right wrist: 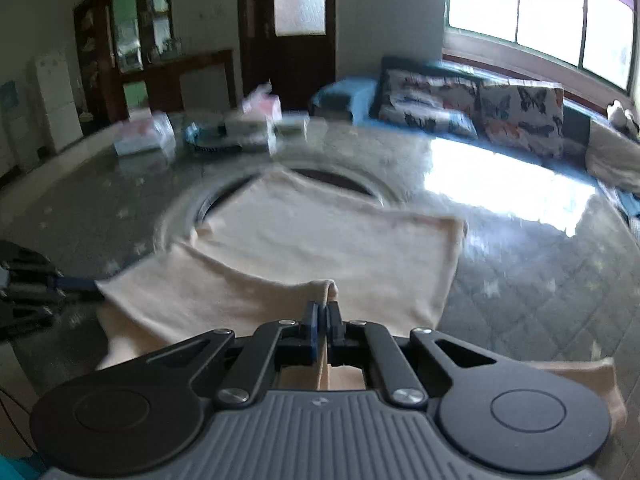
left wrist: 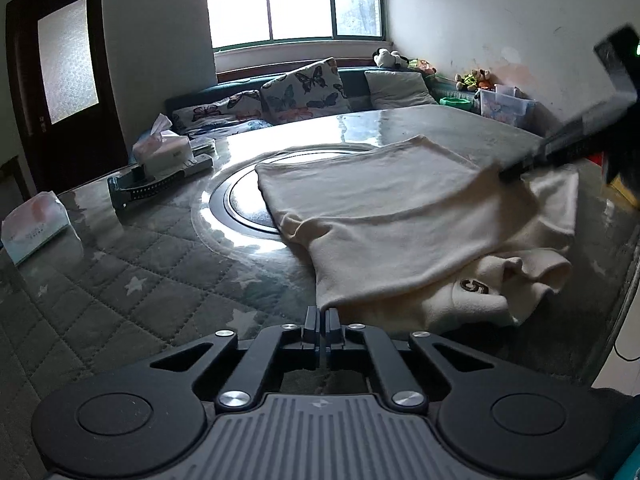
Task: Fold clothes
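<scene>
A cream garment [left wrist: 400,216] lies partly folded on the glass-topped table [left wrist: 160,264], with a sleeve bearing a "5" patch [left wrist: 474,286] sticking out underneath. My left gripper [left wrist: 322,314] is shut on the garment's near corner. In the left wrist view my right gripper [left wrist: 510,174] comes in from the upper right, pinching the cloth's far right edge. In the blurred right wrist view, the right gripper [right wrist: 323,308] is shut on a fold of the cream garment [right wrist: 320,240], which runs between its fingers. The left gripper [right wrist: 76,282] shows at the left edge, at the cloth's other corner.
A dark round inset [left wrist: 244,200] sits in the table's middle, partly under the garment. Tissue boxes [left wrist: 162,150], a tissue pack [left wrist: 34,228] and a dark gadget [left wrist: 136,188] stand at the far left. A sofa with butterfly cushions [left wrist: 304,88] runs behind the table.
</scene>
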A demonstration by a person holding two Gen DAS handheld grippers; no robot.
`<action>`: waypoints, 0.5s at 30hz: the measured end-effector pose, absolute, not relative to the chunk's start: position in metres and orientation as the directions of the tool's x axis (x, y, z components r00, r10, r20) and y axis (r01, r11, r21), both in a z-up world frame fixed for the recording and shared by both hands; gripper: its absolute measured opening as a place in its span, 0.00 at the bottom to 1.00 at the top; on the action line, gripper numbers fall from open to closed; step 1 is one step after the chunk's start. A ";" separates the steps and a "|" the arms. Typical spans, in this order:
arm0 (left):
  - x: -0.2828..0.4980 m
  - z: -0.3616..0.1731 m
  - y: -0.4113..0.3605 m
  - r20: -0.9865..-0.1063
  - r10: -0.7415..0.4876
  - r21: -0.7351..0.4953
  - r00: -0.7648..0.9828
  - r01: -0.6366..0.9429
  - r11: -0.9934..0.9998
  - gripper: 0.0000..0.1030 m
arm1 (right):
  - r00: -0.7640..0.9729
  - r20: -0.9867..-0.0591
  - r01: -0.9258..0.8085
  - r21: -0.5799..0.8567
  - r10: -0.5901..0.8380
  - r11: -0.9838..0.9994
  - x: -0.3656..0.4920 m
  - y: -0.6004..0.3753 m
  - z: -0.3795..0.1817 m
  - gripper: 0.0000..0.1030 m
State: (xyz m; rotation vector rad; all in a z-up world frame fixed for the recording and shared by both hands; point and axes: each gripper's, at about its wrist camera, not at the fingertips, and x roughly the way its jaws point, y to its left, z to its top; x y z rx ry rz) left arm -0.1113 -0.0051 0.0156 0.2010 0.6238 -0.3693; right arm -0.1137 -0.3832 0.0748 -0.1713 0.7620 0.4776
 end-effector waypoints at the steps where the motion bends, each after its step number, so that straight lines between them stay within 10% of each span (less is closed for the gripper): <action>1: -0.111 0.016 -0.004 -0.608 -0.272 0.071 0.745 0.393 0.917 0.03 | 0.610 -0.714 -0.473 0.021 0.344 0.881 -0.113 -0.383 0.068 0.05; 15: -0.076 0.053 -0.005 -0.583 -0.314 -0.018 0.750 0.375 0.927 0.07 | 0.582 -0.713 -0.526 0.036 0.390 0.850 -0.123 -0.376 0.057 0.10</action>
